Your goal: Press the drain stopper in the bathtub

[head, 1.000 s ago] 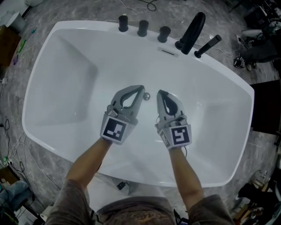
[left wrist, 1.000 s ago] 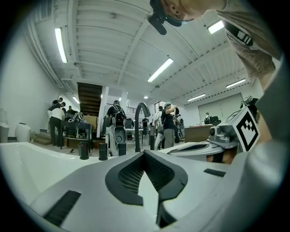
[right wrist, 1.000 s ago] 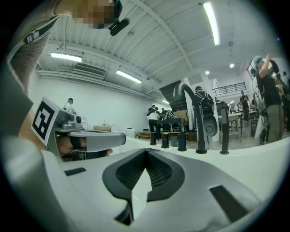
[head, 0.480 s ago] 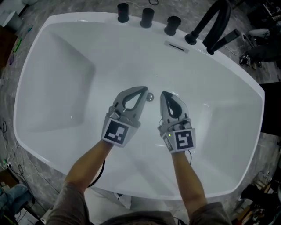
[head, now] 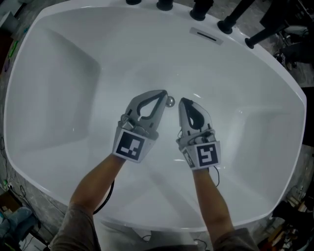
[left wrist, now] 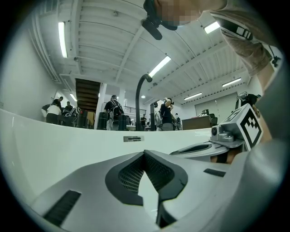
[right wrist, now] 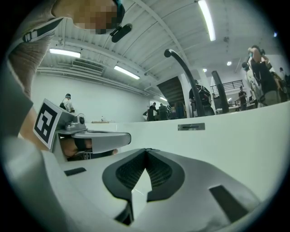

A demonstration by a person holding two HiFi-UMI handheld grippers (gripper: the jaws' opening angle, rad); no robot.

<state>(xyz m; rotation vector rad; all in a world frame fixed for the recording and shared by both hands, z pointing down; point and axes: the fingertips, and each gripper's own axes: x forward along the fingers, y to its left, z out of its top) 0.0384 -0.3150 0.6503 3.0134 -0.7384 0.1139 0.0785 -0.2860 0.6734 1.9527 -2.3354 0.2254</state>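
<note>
A small round chrome drain stopper (head: 170, 101) sits on the floor of the white bathtub (head: 73, 93). My left gripper (head: 163, 92) is shut with nothing in it, its tips just left of the stopper. My right gripper (head: 182, 101) is also shut and empty, its tips just right of the stopper. The left gripper view shows closed jaw tips (left wrist: 144, 152) pointing at the tub's far wall, with the right gripper (left wrist: 213, 147) beside them. The right gripper view shows its closed tips (right wrist: 146, 150) and the left gripper (right wrist: 97, 138). The stopper is hidden in both gripper views.
Black tap knobs (head: 200, 9), a tall black spout (right wrist: 183, 72) and a hand shower (head: 260, 34) line the tub's far rim. An overflow slot (head: 205, 35) sits below them. Cables lie on the marbled floor (head: 10, 162) around the tub. People stand in the hall beyond.
The head view has closed in on the tub. Both grippers stay shut side by side, reaching lower into the tub, tips on either side of the stopper.
</note>
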